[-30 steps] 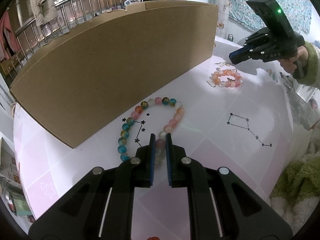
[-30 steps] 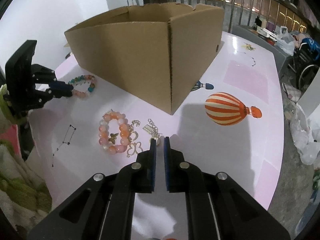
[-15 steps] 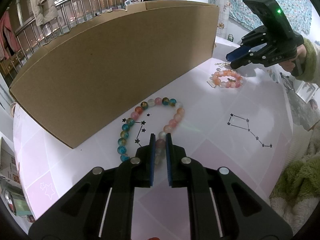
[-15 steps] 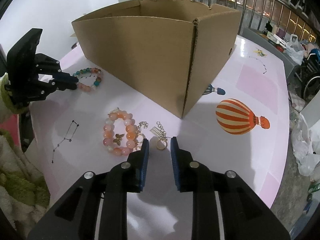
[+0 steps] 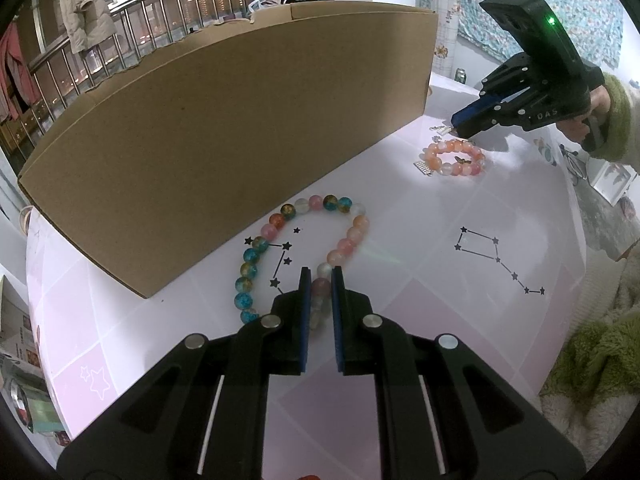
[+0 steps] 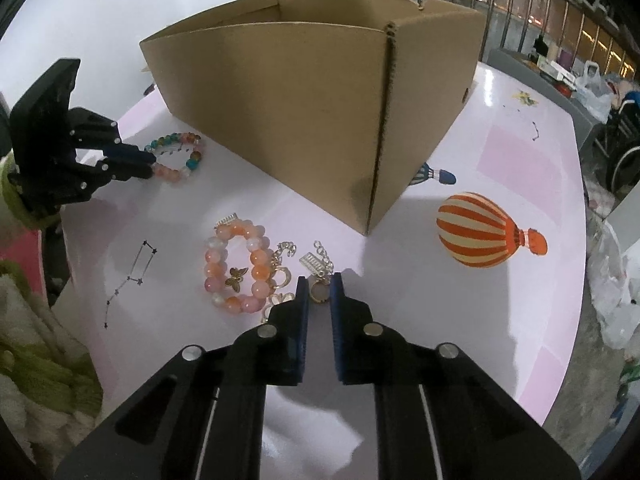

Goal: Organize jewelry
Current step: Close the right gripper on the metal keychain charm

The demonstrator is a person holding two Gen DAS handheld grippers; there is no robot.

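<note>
I am holding the left gripper (image 5: 319, 280) low over the pink table (image 5: 420, 280), its fingers nearly level and pinching the pale beads at the near end of the multicoloured bead bracelet (image 5: 304, 240). That bracelet is lying flat just beside the long wall of the cardboard box (image 5: 224, 132), its far beads close to the wall. I am tilting the right gripper (image 6: 319, 286) downward near the box's corner, with the person's hand in a green sleeve (image 5: 616, 120) behind it. Its fingers are standing slightly apart around a small round gold ring (image 6: 319, 294); I cannot tell whether they are gripping it. The orange bead bracelet (image 6: 236, 266) is sitting just left of those fingers, with gold chain pieces (image 6: 316, 262) between it and the box corner.
</note>
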